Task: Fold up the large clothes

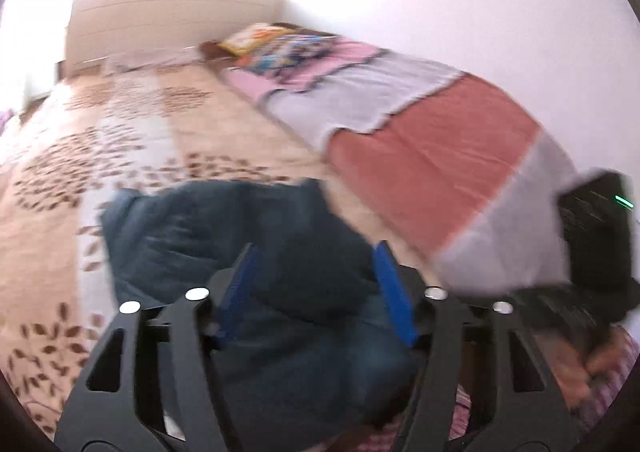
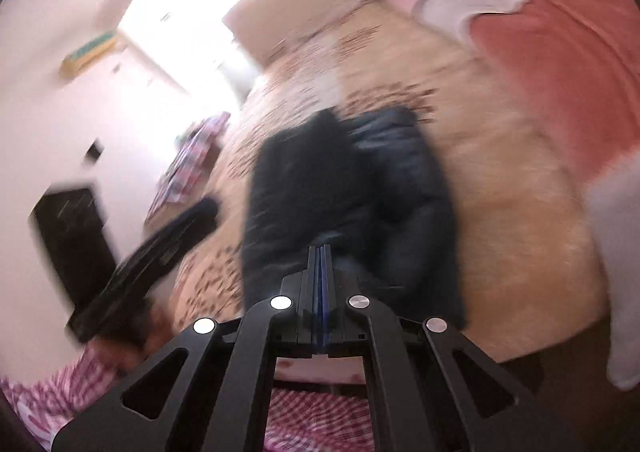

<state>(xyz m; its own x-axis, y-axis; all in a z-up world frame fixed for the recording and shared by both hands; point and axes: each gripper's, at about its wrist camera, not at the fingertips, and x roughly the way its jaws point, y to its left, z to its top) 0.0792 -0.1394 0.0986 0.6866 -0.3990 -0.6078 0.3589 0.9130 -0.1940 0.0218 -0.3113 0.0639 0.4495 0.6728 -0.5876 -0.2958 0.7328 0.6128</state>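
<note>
A dark blue garment (image 1: 224, 228) lies bunched in a thick fold on the beige leaf-patterned bedcover (image 1: 120, 140). My left gripper (image 1: 316, 252) hovers over its near part, jaws apart, the blue pads (image 1: 392, 292) clear of the cloth. In the right wrist view the same garment (image 2: 320, 180) lies ahead on the bedcover (image 2: 500, 172). My right gripper (image 2: 320, 252) is shut above its near edge, and I see nothing between the pads. The left gripper's black body (image 2: 160, 244) shows blurred at the left. Both views are motion-blurred.
A salmon, grey and pink blanket (image 1: 420, 148) covers the bed's right side, with a colourful pillow (image 1: 280, 44) near the pale headboard (image 1: 160, 24). A plaid cloth (image 2: 192, 164) lies at the bed's left edge. Pink checked clothing (image 2: 312, 412) of the person fills the bottom.
</note>
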